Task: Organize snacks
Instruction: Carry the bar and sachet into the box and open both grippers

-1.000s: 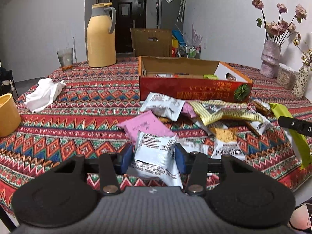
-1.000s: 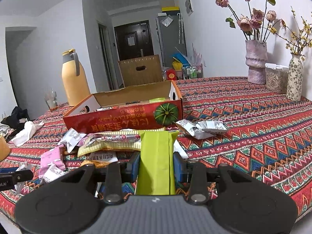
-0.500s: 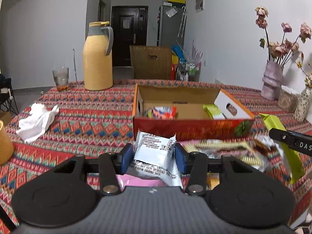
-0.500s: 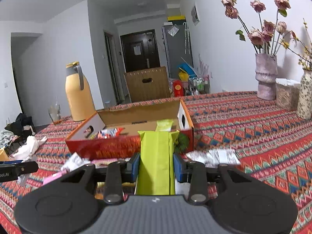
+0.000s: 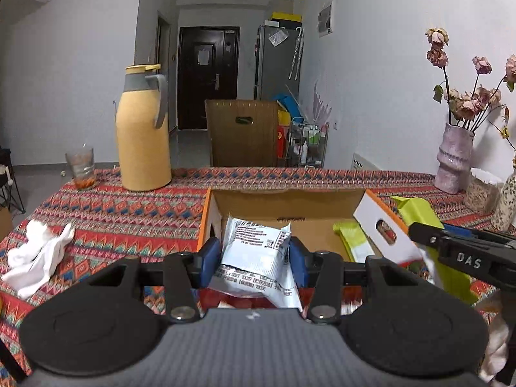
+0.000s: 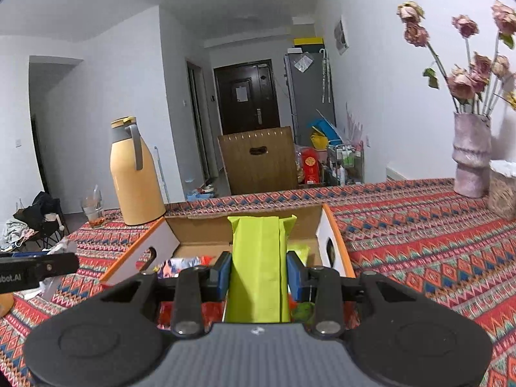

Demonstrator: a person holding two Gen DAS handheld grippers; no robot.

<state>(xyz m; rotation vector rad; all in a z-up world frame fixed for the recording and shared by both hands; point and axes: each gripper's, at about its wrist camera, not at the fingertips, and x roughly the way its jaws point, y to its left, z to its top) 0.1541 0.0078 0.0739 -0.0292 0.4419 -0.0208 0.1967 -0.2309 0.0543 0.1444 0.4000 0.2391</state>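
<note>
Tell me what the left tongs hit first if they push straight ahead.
Probably the box's far inner wall: the left tongs, shut on a white packet, point into the open box. Depth is unclear.

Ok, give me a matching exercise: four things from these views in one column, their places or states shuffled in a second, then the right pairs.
Things:
1. white snack packet
2. lime-green packet
3. yellow thermos
4. white cloth

Places or states:
A. crumpled on the tablecloth, left of the box
B. clamped in the right gripper
C. upright on the table behind the box
D. clamped in the left gripper

Pairs: 1-D, 2-B, 3-C, 4-A
</note>
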